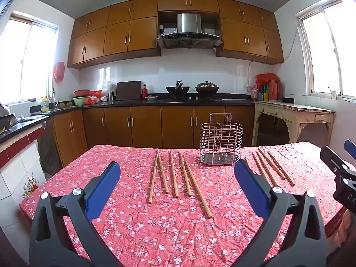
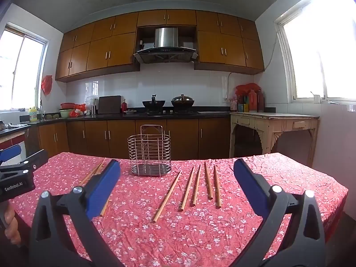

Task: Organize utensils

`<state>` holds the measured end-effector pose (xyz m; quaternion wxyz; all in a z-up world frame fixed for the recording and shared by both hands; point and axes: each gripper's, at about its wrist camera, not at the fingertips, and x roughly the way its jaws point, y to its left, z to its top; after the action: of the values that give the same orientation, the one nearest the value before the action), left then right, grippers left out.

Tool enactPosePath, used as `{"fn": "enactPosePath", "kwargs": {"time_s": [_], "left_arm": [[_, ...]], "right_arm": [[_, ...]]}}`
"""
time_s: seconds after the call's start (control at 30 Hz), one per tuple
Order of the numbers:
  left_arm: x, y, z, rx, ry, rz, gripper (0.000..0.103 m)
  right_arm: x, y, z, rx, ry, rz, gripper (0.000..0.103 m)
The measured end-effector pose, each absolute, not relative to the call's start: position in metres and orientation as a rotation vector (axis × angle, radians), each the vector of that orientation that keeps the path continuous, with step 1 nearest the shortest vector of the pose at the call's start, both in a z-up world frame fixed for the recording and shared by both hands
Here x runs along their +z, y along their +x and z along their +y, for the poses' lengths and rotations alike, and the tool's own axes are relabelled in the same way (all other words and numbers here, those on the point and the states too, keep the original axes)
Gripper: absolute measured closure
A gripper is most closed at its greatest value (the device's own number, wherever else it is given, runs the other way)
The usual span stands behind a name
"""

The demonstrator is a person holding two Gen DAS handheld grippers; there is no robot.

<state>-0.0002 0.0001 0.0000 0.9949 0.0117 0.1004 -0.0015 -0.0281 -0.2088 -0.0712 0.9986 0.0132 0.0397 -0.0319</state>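
Observation:
Several wooden chopsticks [image 1: 173, 178] lie side by side on the red floral tablecloth [image 1: 133, 227], left of an empty wire utensil holder [image 1: 221, 143] that stands upright near the far edge. A second group of chopsticks [image 1: 272, 166] lies to its right. My left gripper [image 1: 176, 163] hovers open over the near side of the table, nothing between its blue pads. In the right wrist view the holder [image 2: 149, 153] stands ahead to the left, and the right-hand chopsticks [image 2: 195, 187] lie in front of my open, empty right gripper [image 2: 177, 162]. The other chopsticks [image 2: 93, 173] are partly hidden by its left finger.
Behind the table runs a dark kitchen counter [image 1: 155, 103] with two woks on a stove [image 1: 191, 89], brown cabinets and a sink at the left. A cream side table [image 1: 293, 113] stands at the back right. A hand [image 2: 11, 227] holds the left gripper's handle.

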Motion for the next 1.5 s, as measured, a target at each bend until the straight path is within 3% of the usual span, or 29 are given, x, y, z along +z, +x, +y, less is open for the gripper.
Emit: {"fn": "enactPosePath", "kwargs": {"time_s": [1.5], "left_arm": [[-0.004,0.002,0.001,-0.003,0.019,0.211,0.002]], "right_arm": [[-0.083,-0.018,-0.205,-0.063,0.03,0.097,0.004]]}}
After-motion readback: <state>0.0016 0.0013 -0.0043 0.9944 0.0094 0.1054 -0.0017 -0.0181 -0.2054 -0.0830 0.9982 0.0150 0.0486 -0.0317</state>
